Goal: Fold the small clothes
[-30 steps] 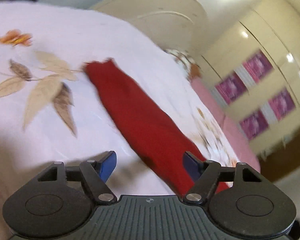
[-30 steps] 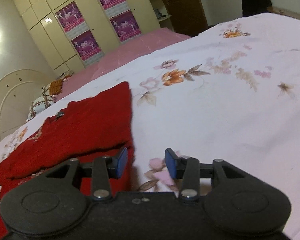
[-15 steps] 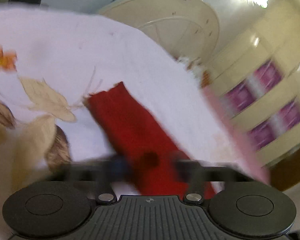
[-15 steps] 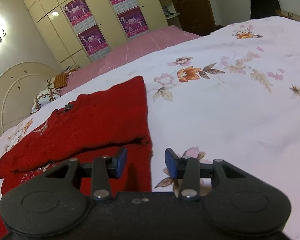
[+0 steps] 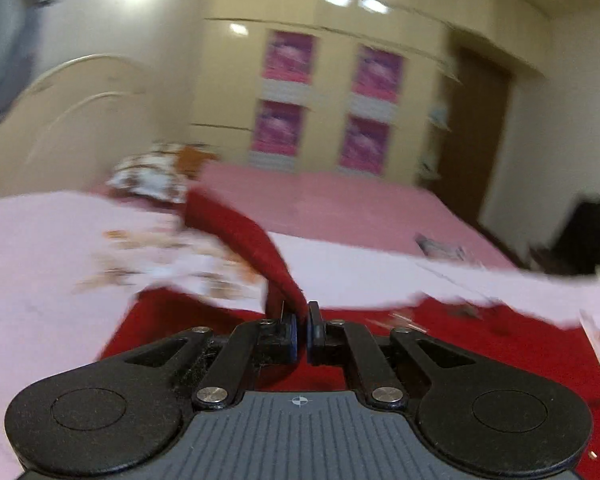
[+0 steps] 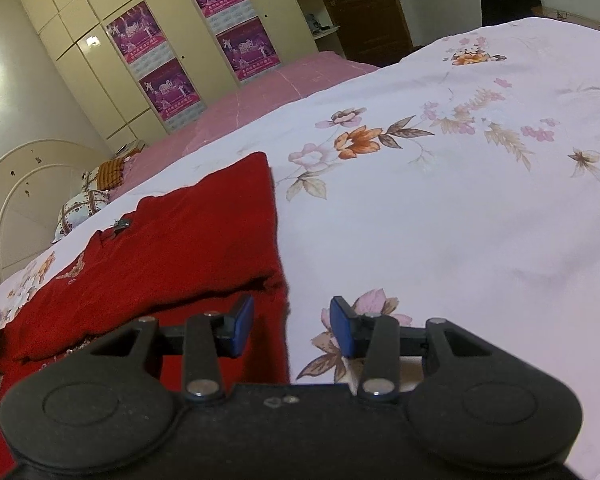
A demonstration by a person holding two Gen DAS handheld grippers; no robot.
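Swung round and clamped since a second ago, the left gripper (image 5: 302, 334) now has its jaws pressed together on a sleeve (image 5: 256, 246) of the red sweater (image 6: 172, 236), where before they stood wide over the cloth lying flat; the right gripper (image 6: 292, 330) has kept its place.

Largest in both views is the bed (image 6: 460, 220) with its white flowered cover, a pink sheet (image 5: 340, 204) beyond it and cream wardrobes (image 6: 100, 72) behind. On the cover lies the sweater, already partly doubled over on itself in the right wrist view. In the blurred left wrist view the sleeve rises off the bed as a long strip, its near end pinched between the pads and its far end free.

The right gripper hovers at the sweater's near edge, jaws half spread, one finger over red cloth, the other over the cover, gripping nothing.

This knit looks soft, light and limp: it should drape and sag rather than hold a crease, and it may cling to the cover as it drags. Cuff, hem or corner seem the best holds, where doubled cloth gives the pads something thick to bite.
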